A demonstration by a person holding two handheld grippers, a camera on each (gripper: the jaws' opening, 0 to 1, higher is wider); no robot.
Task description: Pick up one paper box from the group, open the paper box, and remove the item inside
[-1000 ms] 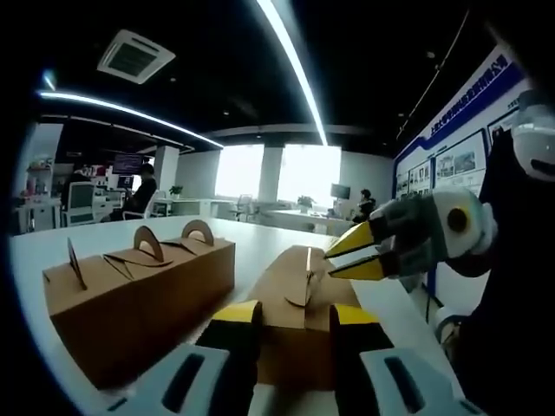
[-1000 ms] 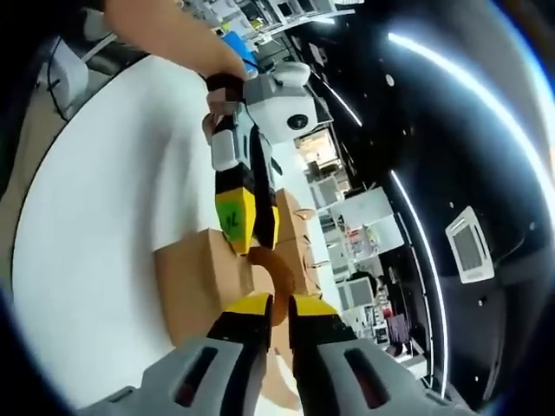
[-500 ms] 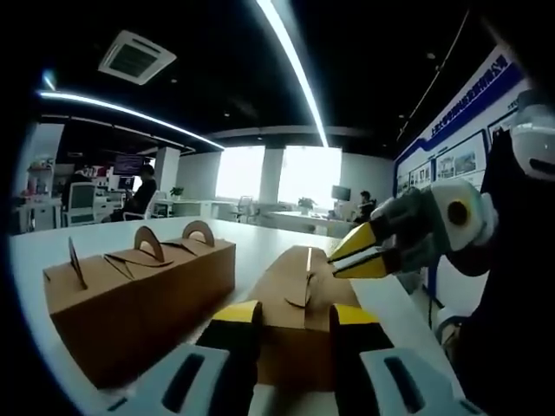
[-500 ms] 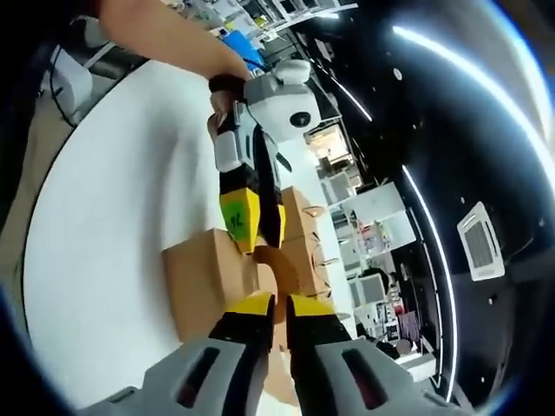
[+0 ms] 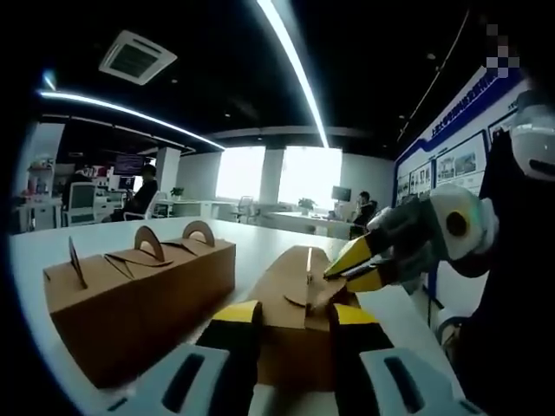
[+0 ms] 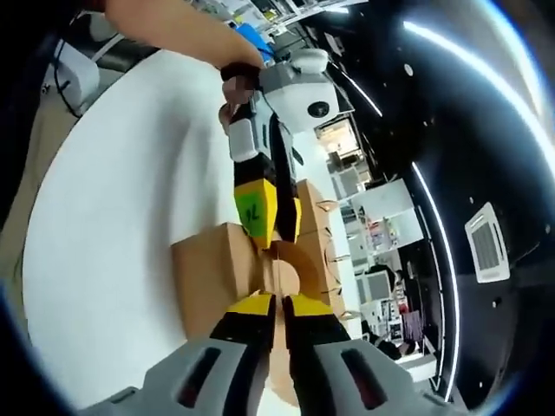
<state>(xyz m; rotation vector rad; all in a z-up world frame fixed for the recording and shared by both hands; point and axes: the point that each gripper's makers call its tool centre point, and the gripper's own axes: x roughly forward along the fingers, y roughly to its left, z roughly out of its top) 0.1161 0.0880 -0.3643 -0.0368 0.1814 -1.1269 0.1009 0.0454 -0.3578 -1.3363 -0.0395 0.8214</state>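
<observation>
On white table, both hand-held grippers clamp nr paper box flaps.

Two brown paper boxes are seen on the white table: the near paper box lies lengthwise, its curved tab raised; the second box stands alongside, flaps up.

both hand-held grippers nearly closed

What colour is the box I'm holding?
Plain brown cardboard. The box shows best in the left gripper view, between the yellow jaw tips.
</observation>
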